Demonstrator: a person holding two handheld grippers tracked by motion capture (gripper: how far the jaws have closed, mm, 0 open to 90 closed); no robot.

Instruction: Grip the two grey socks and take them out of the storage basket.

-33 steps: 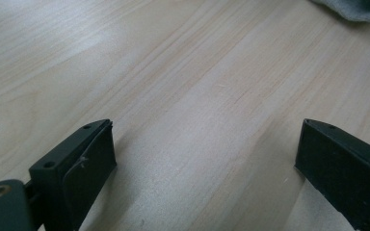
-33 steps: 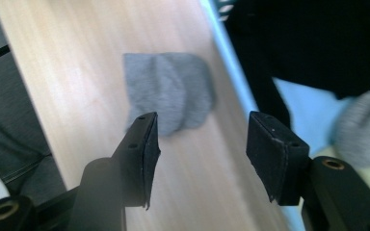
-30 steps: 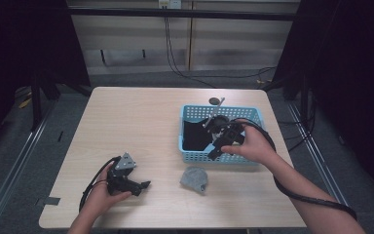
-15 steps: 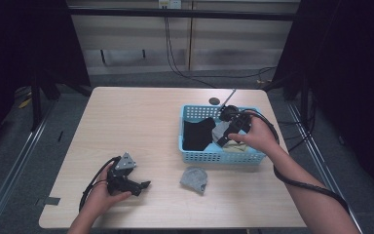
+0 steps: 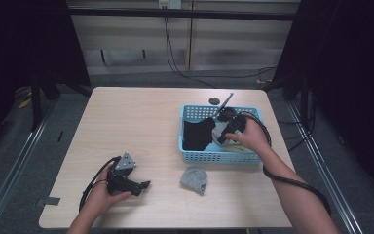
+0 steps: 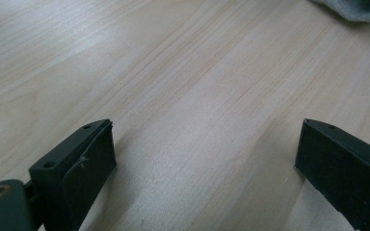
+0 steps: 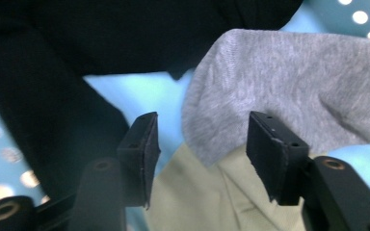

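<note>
While the right gripper [image 7: 200, 154] is down inside the blue basket [image 5: 214, 155], its jaws stand partly apart and have just been narrowing, with the toe end of a grey sock [image 7: 289, 91] between them but not yet pinched; a gap shows on both sides of the cloth. The sock lies in the basket on top of a pale yellow cloth [image 7: 197, 202] and beside a black garment [image 7: 43, 72]. In the high view the right gripper [image 5: 230, 127] sits over the basket's right half, the black garment [image 5: 198, 134] to its left.

Judgement: a clean pick calls for the pads to close on the grey cloth alone. The yellow cloth lies directly beneath and could be caught in the same bite, so the bite is best taken high on the sock's fold, then lifted straight up clear of the basket wall.

The left gripper [image 5: 126, 180] rests on the wooden table [image 5: 136, 117], jaws wide apart and holding nothing. A second grey sock [image 5: 194, 179] lies on the table near it, just outside the basket's front wall, likely the place for the first.
</note>
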